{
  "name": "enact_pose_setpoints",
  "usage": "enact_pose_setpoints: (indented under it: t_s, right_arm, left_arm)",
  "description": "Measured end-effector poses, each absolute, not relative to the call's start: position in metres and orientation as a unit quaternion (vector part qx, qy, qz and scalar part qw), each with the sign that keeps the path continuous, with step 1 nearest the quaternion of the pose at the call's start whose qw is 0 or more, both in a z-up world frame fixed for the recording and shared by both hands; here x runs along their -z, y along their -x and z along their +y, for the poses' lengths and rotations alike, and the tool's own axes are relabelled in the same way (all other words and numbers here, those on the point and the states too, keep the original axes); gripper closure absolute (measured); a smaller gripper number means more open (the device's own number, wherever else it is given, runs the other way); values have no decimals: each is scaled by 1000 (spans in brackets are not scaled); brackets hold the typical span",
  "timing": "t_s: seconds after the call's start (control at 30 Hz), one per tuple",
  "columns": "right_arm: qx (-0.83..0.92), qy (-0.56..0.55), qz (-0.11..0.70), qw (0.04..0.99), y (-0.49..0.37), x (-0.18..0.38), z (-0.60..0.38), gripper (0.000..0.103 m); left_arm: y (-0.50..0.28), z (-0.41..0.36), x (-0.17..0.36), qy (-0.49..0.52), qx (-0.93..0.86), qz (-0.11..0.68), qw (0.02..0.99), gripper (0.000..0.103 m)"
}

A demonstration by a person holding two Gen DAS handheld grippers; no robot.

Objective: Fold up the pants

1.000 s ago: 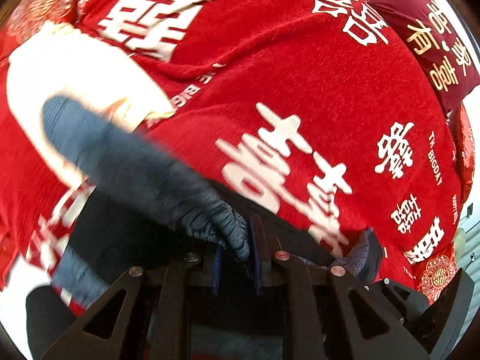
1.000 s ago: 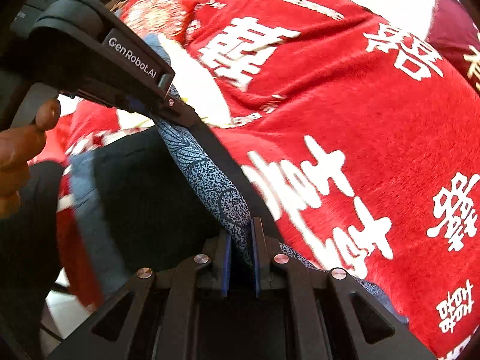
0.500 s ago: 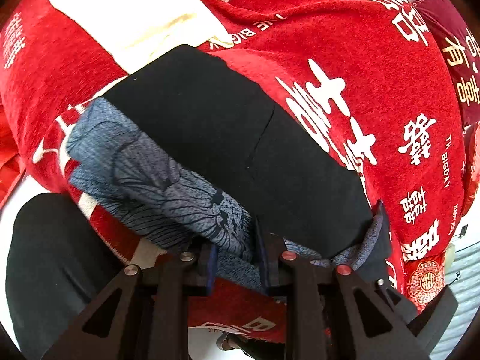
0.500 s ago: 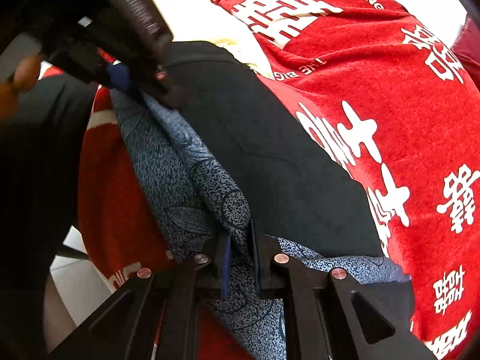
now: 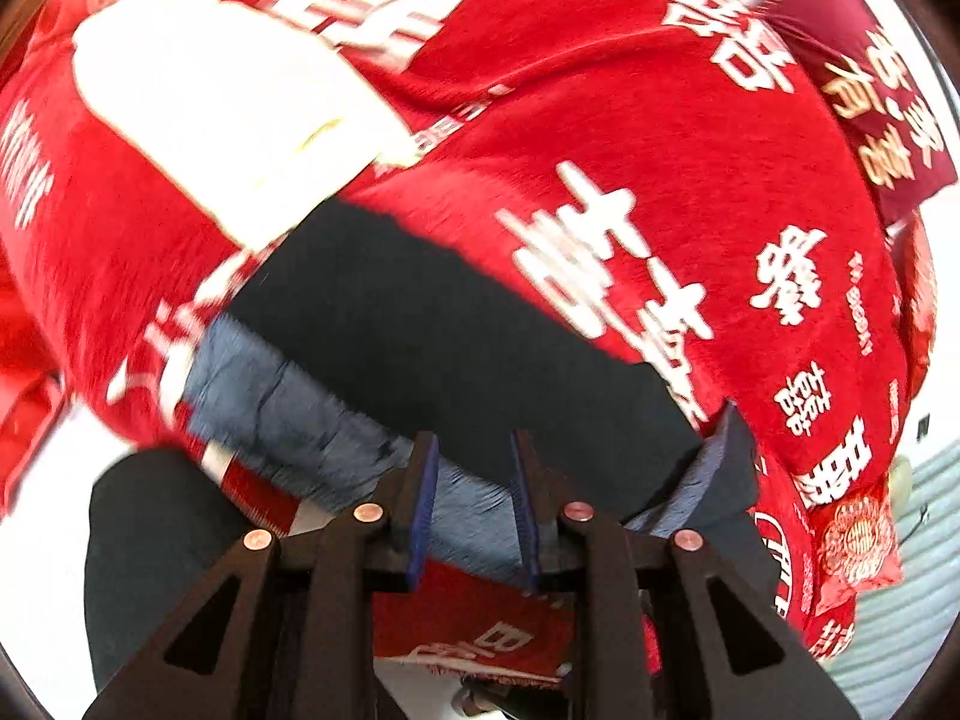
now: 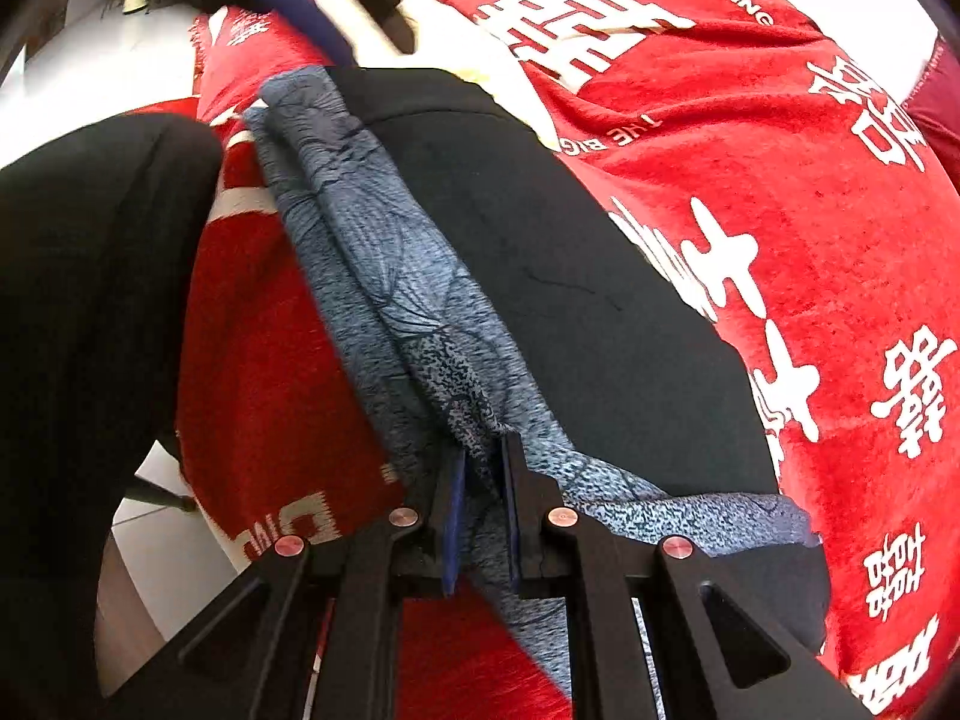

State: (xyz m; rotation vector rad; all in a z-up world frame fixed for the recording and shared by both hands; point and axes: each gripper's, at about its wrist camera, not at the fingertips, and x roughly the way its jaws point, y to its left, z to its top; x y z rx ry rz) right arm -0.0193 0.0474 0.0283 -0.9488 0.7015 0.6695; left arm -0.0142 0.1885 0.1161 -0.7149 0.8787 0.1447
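Observation:
The pants (image 5: 432, 336) are black with a blue-grey patterned waistband (image 5: 288, 414). They lie folded on the red bedspread near its front edge. In the left wrist view my left gripper (image 5: 471, 450) is open, its jaws apart just above the waistband with nothing between them. In the right wrist view the pants (image 6: 540, 252) stretch away, with the patterned band (image 6: 384, 276) along their left side. My right gripper (image 6: 483, 450) is shut on the patterned band. The left gripper shows as a dark blurred shape at the top of the right wrist view (image 6: 312, 18).
The red bedspread (image 5: 690, 180) with white characters covers the bed. A white folded item (image 5: 228, 102) lies beyond the pants. A dark red pillow (image 5: 870, 96) sits at the far right. The person's black-clad leg (image 6: 78, 300) stands left of the bed edge over white floor.
My left gripper has opened and let go of the waistband, which now lies on the bed. Both grippers brought the pants down and toward the front edge. The right stays shut.

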Motion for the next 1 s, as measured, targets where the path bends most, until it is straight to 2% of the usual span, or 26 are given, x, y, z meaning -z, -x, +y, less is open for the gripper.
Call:
enact_pose_setpoints:
  t_s: [0.07, 0.27, 0.33, 0.37, 0.4, 0.43, 0.47, 0.53, 0.73, 0.9, 1.0]
  right_arm:
    - [-313, 434, 326, 780, 22, -30, 47, 90]
    - [-318, 371, 355, 797, 18, -51, 31, 90]
    - [-313, 345, 368, 804, 12, -59, 23, 89]
    - [-310, 324, 379, 810, 5, -64, 17, 78]
    - [-306, 309, 384, 815, 0, -67, 13, 59]
    - [-300, 291, 388, 822, -6, -71, 9, 8]
    - [-294, 269, 380, 835, -11, -78, 5, 0]
    - [-301, 244, 368, 846, -15, -89, 4, 0]
    - [-281, 263, 355, 852, -33, -92, 23, 1]
    - [-252, 239, 449, 823, -64, -53, 10, 1]
    - [-243, 220, 463, 824, -57, -49, -14, 1]
  left_arm:
    - [2, 183, -116, 323, -65, 422, 845, 47]
    - [-35, 164, -56, 304, -67, 510, 802, 46]
    - [-30, 157, -55, 282, -71, 497, 818, 45]
    - [-29, 152, -55, 264, -70, 498, 823, 41]
    - [-29, 147, -55, 250, -67, 501, 826, 35]
    - [-30, 144, -54, 239, -65, 505, 827, 34]
    - [-30, 142, -54, 234, -67, 506, 828, 34]
    - [-29, 141, -55, 231, -68, 502, 831, 34]
    - [-23, 140, -54, 229, -66, 492, 838, 34]
    - [-23, 134, -52, 210, -72, 496, 839, 34]
    - [-24, 127, -55, 191, -80, 499, 841, 34]
